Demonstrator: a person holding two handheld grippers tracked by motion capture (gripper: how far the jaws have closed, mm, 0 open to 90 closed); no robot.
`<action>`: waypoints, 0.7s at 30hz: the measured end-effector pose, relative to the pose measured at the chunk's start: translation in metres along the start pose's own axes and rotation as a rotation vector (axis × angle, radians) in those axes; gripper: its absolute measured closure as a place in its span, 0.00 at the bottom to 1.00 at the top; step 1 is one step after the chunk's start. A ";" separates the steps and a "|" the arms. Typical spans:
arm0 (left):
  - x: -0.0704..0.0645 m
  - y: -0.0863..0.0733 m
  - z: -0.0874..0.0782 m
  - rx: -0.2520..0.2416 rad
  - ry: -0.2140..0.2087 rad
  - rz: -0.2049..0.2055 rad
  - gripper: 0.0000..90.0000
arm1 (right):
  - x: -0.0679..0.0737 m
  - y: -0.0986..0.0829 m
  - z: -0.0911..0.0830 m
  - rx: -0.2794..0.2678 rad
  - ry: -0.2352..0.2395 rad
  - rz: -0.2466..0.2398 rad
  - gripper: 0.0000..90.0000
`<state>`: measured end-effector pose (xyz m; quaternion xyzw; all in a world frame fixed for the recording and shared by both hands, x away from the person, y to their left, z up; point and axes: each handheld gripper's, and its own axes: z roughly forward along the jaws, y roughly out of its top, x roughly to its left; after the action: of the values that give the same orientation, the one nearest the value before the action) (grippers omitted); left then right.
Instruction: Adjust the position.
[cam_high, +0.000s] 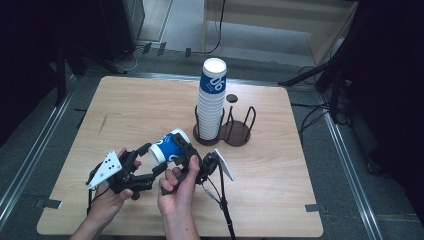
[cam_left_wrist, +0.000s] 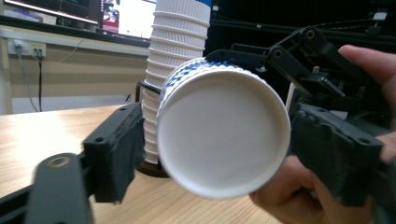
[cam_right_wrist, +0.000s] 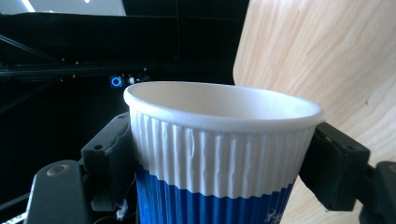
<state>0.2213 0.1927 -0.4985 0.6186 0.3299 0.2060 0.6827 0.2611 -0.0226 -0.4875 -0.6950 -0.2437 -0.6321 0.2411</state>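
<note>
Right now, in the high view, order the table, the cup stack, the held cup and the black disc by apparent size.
1. table
2. cup stack
3. held cup, lying tilted, so its rank against the stack is less sure
4. black disc

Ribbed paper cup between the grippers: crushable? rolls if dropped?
Probably light and thin-walled: the paper cup looks empty, so hard squeezing may dent it. The ribbed sleeve should limit slipping against the right gripper. Set on its side on the table, it would likely roll in an arc.
</note>
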 end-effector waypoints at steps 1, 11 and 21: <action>0.001 0.000 -0.001 0.014 0.003 0.004 0.15 | 0.000 0.001 0.000 -0.007 0.006 -0.008 0.23; 0.008 -0.002 -0.014 0.072 0.009 -0.026 0.14 | 0.007 0.012 -0.012 -0.097 -0.011 -0.117 0.24; 0.024 -0.006 -0.030 0.139 0.059 -0.046 0.12 | 0.009 0.023 -0.028 -0.179 -0.071 -0.257 0.24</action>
<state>0.2158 0.2298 -0.5092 0.6504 0.3775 0.1847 0.6328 0.2554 -0.0573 -0.4764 -0.6986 -0.2817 -0.6520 0.0864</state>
